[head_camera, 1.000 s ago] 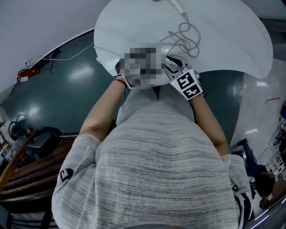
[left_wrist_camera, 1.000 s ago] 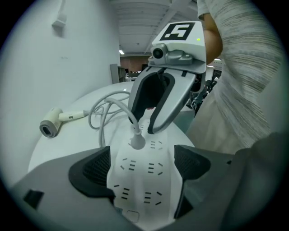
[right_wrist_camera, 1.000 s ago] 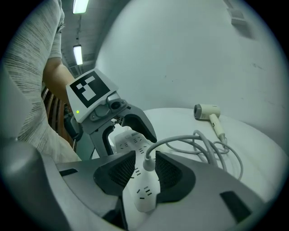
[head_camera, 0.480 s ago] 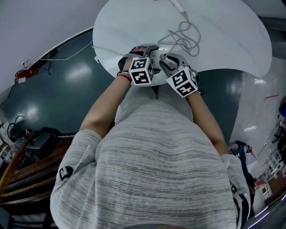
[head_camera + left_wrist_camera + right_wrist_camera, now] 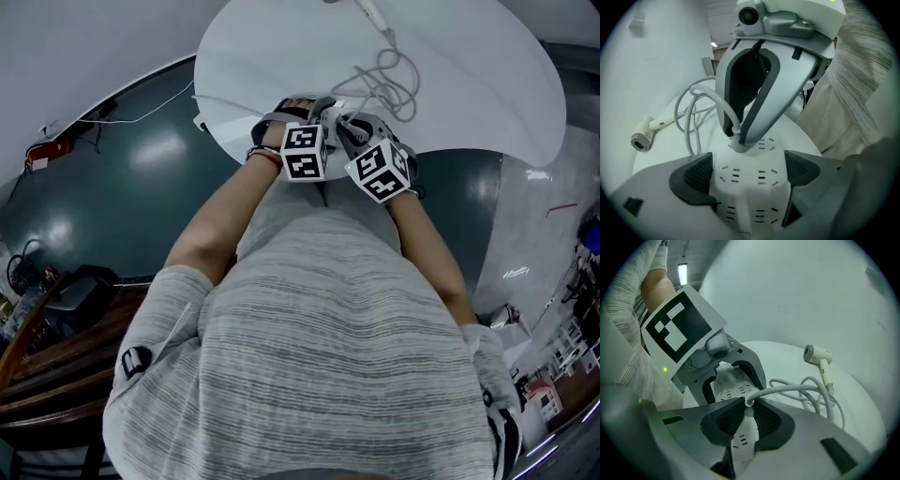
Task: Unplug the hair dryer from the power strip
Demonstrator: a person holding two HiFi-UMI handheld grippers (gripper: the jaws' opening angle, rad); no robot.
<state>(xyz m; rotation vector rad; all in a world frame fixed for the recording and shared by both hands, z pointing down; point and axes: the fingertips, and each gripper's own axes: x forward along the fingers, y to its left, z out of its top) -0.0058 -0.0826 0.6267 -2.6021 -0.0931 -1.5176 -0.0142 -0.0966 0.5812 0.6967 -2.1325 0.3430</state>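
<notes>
The left hand-held gripper [image 5: 746, 171] is clamped across a white oblong plastic power strip [image 5: 746, 206], its dark ribbed pads [image 5: 693, 177] pressing the strip's two long sides at the bottom of the left gripper view. The strip lies on a round white bench [image 5: 487, 84], near the bench's lower edge in the head view, where both marker cubes sit side by side just above the person's grey striped shirt [image 5: 347, 356].

The right hand-held gripper [image 5: 746, 420] comes down onto the strip from the top of the left gripper view. Its jaws are closing, and their dark pads meet the sides of a small white round plug [image 5: 749, 404] that is seated in a socket of the strip.

From the plug a pale grey rubber cord [image 5: 806, 392] runs off to the right of the right gripper view, looping loosely over the bench. It ends at a white plastic hair dryer [image 5: 818, 354], which lies on its side in the upper right of that view, well apart from the strip.
</notes>
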